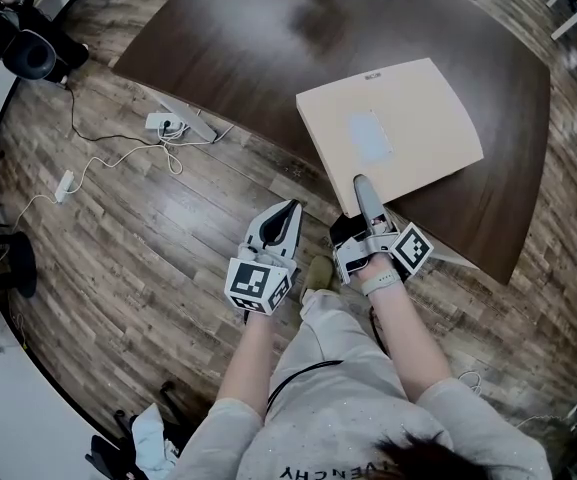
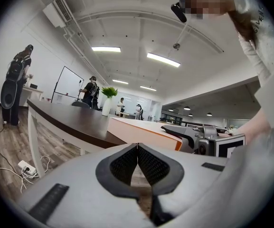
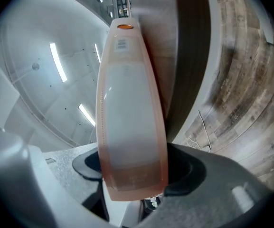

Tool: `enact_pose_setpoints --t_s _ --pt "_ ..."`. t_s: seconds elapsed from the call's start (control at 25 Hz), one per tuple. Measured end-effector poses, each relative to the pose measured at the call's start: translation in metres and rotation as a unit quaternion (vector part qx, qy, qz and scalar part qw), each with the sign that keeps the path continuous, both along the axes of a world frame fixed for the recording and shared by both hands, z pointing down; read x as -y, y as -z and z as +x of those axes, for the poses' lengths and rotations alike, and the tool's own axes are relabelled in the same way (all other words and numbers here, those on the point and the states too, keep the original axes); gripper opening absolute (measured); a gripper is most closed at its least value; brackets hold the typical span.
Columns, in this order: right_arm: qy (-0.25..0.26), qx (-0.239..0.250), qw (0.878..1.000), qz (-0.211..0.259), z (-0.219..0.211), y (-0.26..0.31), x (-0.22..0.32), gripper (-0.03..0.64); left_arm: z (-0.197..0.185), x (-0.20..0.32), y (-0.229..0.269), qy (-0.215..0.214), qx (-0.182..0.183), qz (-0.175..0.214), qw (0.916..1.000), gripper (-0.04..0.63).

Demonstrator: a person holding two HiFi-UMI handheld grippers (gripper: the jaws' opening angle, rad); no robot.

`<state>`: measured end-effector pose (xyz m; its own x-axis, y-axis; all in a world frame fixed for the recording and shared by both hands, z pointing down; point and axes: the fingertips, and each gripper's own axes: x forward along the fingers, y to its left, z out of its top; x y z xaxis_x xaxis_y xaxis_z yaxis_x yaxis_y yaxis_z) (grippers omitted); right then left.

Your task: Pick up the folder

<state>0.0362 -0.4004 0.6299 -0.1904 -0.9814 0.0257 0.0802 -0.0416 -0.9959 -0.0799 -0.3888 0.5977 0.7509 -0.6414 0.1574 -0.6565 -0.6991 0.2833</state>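
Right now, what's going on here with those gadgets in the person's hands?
A person at a dark brown table holds a gripper tool in each hand. The right gripper has its fingers closed over the near edge of a flat beige plastic folder, which lies on the table and juts past its edge, not yet lifted. The left gripper is shut and empty, held beside it over the wood-plank floor.

surface: dark table point(image 1: 268, 38) | on it: beige folder point(image 1: 398, 118), overhanging near edge
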Motion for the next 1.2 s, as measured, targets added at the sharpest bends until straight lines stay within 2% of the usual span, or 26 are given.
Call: enact_pose_setpoints --t_s 0.28,0.68,0.96,1.2 --pt "0.013 -0.014 1.000 0.011 -0.001 0.008 0.000 0.289 -0.001 0.006 0.007 -0.003 0.000 0.004 1.0000 0.000" --pt "0.030 -0.039 0.999 0.003 -0.004 0.028 0.005 0.272 -0.006 0.023 0.037 -0.003 -0.005 0.022 0.9997 0.000" --pt "0.054 -0.122 0.991 0.003 0.010 0.045 0.012 0.268 -0.004 0.043 0.056 0.000 -0.007 0.032 0.9995 0.000" --pt "0.066 -0.197 0.978 0.003 0.032 0.062 0.019 0.268 0.001 0.063 0.078 0.006 -0.004 0.045 0.9990 0.000"
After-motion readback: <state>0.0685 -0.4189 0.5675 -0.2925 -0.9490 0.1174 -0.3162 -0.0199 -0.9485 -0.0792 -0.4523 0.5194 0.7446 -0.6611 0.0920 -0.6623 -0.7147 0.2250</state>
